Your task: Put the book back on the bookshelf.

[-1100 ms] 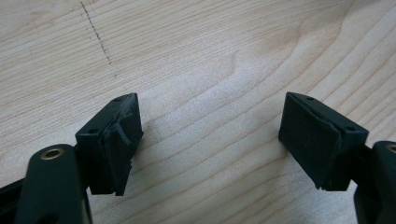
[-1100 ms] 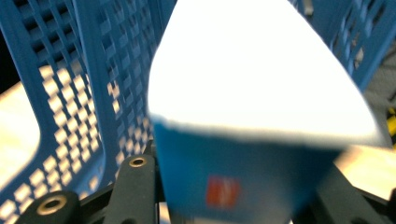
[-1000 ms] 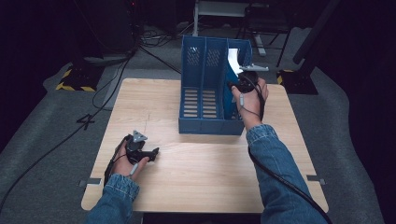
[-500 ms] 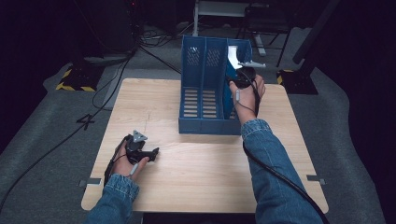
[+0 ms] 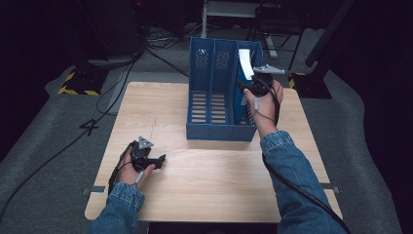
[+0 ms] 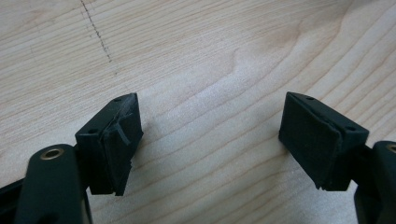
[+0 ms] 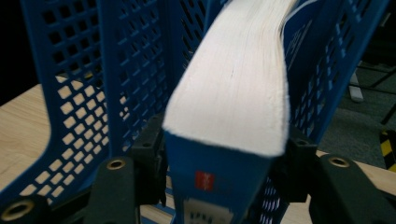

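The high view looks forward and down over the whole tabletop (image 5: 204, 195), while each claw camera sits close: left on bare wood, right facing the rack (image 7: 70, 93) also seen from above.

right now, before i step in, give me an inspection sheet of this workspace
surface: wooden table, faint crack line near the left tool
job's things: blue three-slot file rack upright; book standing in its right-hand slot
clutter: nothing seen
grippers: left tool open, resting on the table; right tool at the book, jaws just been opening, book between them
cables: right tool's cable runs along the sleeve; loose cables on the floor at left
surroundings: grey carpet, hazard-striped base, dark equipment behind
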